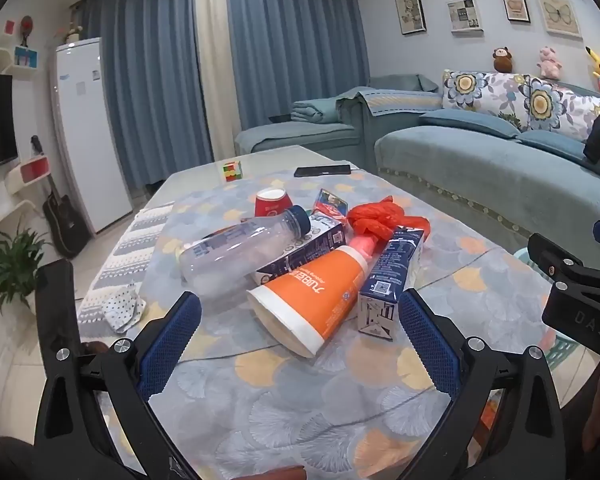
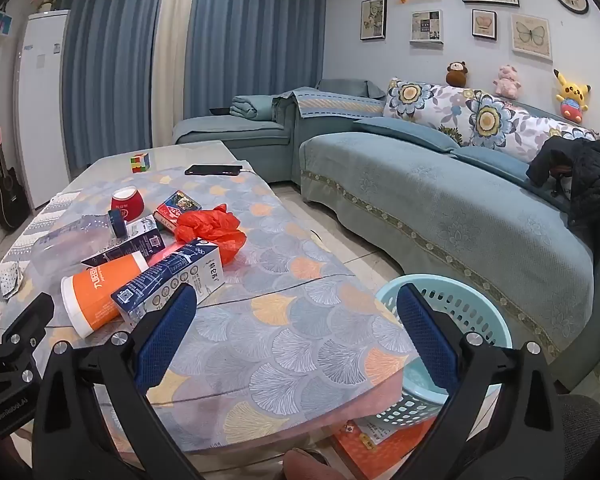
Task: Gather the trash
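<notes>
A heap of trash lies on the table: an orange and white cup (image 1: 314, 296) on its side, a blue milk carton (image 1: 390, 276), a clear plastic bottle (image 1: 240, 254), a red plastic bag (image 1: 376, 218), a red paper cup (image 1: 272, 202) and a small colourful box (image 1: 331, 201). My left gripper (image 1: 300, 336) is open and empty, just short of the orange cup. My right gripper (image 2: 296, 328) is open and empty, above the table's near right part, with the milk carton (image 2: 172, 280) by its left finger. A light blue basket (image 2: 452, 320) stands on the floor beside the table.
A black phone (image 2: 214, 169) and a puzzle cube (image 2: 140, 162) lie at the table's far end. A crumpled dotted tissue (image 1: 122, 308) lies at the left. A teal sofa (image 2: 440, 208) runs along the right. An orange book (image 2: 380, 444) lies under the basket.
</notes>
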The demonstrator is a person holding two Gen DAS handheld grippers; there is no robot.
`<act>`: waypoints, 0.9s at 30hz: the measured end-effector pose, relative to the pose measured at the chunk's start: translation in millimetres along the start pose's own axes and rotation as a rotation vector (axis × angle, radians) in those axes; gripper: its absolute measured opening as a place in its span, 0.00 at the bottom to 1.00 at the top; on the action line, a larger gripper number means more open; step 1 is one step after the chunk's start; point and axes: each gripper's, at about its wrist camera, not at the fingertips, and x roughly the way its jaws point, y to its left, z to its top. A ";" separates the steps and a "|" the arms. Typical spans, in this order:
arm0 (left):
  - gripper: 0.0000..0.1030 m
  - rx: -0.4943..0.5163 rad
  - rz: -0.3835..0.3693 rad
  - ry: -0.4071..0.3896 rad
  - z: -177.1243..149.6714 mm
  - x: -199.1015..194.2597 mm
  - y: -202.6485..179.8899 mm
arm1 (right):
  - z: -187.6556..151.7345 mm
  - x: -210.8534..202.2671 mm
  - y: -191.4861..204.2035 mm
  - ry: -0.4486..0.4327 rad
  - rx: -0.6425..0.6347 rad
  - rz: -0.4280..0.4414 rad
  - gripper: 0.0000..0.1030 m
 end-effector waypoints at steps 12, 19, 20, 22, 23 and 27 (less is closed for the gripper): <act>0.93 -0.012 -0.001 0.005 -2.2 -3.9 -2.1 | -0.5 1.4 -2.7 0.003 0.007 0.003 0.92; 0.93 -0.015 -0.001 0.007 -2.3 -3.9 -1.4 | -0.4 2.3 -2.1 0.004 0.008 0.004 0.92; 0.93 -0.015 0.000 0.007 -2.6 -4.6 -1.9 | -0.4 2.4 -2.3 0.004 0.008 0.003 0.92; 0.93 -0.014 -0.003 0.008 -1.6 -1.5 0.2 | -0.5 2.5 -2.4 0.004 0.007 0.003 0.92; 0.93 -0.014 -0.003 0.008 -1.9 -2.0 -0.2 | -0.6 2.4 -2.5 0.004 0.007 0.004 0.92; 0.93 -0.013 -0.005 0.006 -3.1 -5.0 -1.9 | -1.2 2.1 -2.5 0.004 0.005 0.004 0.92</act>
